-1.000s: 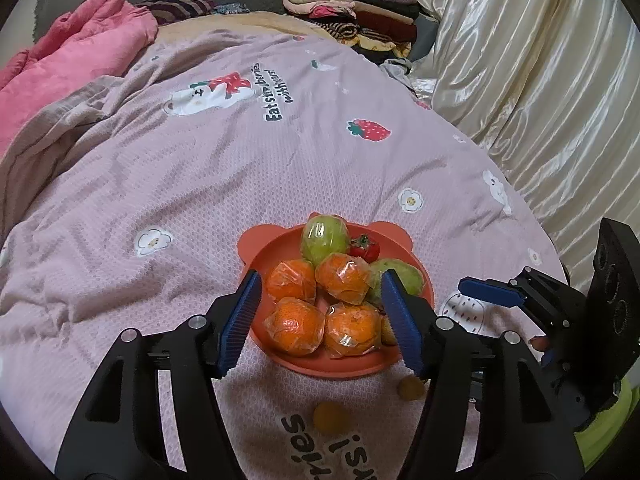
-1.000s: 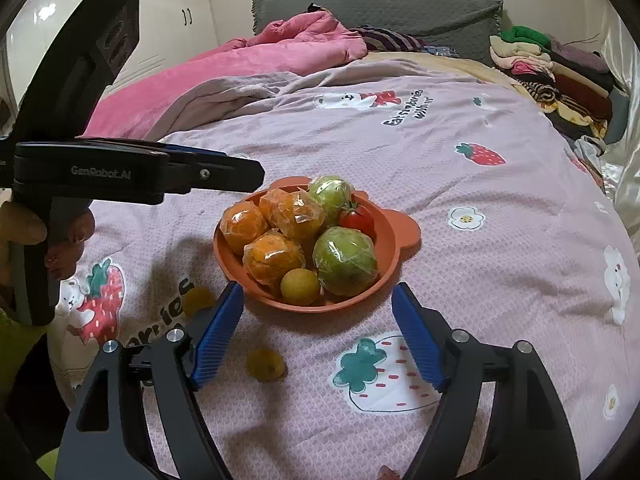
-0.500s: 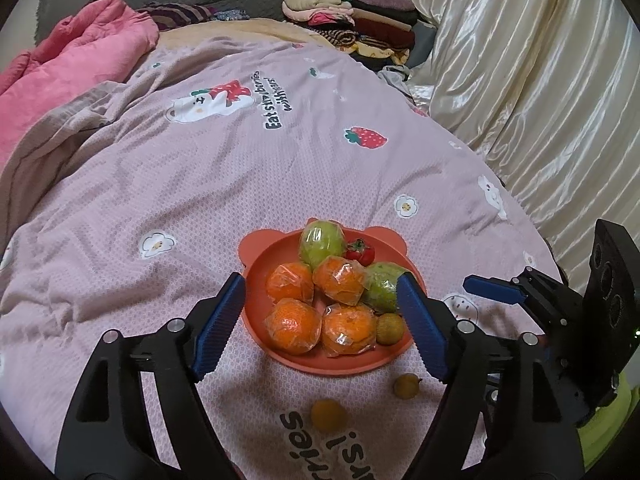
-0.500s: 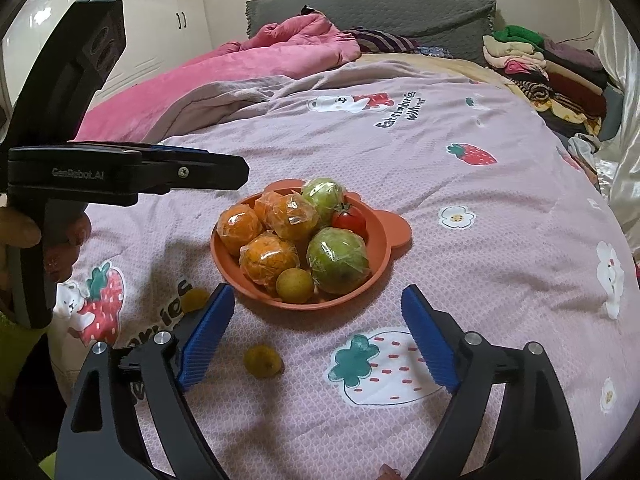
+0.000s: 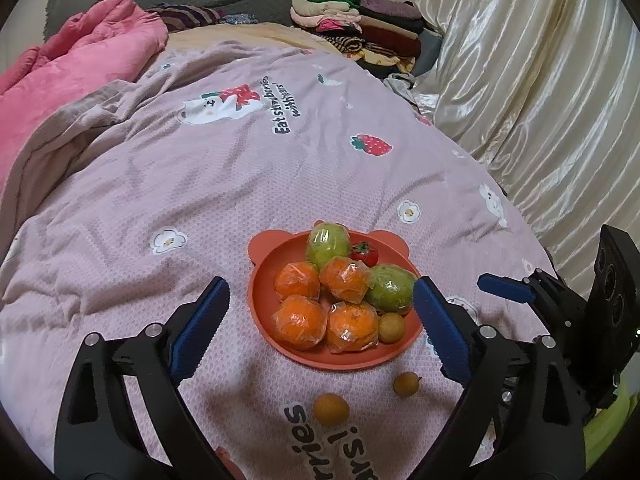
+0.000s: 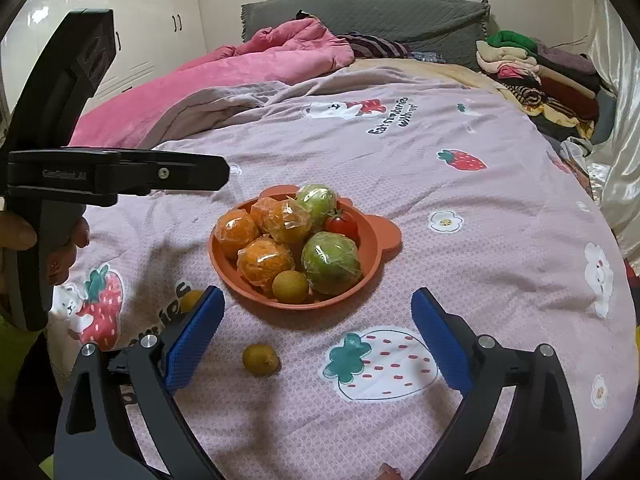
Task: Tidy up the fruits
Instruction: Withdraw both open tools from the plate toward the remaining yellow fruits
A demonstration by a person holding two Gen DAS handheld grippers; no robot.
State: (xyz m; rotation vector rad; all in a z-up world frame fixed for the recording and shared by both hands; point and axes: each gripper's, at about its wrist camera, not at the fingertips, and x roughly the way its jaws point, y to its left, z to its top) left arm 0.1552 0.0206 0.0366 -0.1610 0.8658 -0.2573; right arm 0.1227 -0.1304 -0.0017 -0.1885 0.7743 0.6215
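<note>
**Both grippers wide and empty, two small fruits left off the plate**

Your left gripper (image 5: pixel 320 312) and right gripper (image 6: pixel 316 324) both hover short of the orange plate (image 6: pixel 370 276), angled down at it. Their jaws have just been opening and now stand far apart, with nothing between the blue pads. That wide stance suits a fresh pick, not a carry.

The plate sits on the pink bedspread (image 5: pixel 240 184) near the bed's foot, and it is already crowded. Four wrapped oranges (image 5: pixel 300 322) fill its side from about 6 to 10 o'clock in the left view. Two wrapped green fruits (image 5: pixel 390 286) lie from 12 to 3 o'clock, a small tomato (image 5: pixel 365 254) is tucked between them, and one small yellow fruit (image 5: pixel 391 327) rests against the rim at 4 o'clock.

Two more small yellow fruits lie loose on the bedspread just beyond the rim at 6 o'clock. One (image 6: pixel 261 359) lies between your right gripper's fingers, so it looks the natural next pick. The other (image 5: pixel 330 409) lies nearer your left gripper. Being round on soft cloth, either could roll when nudged.
</note>
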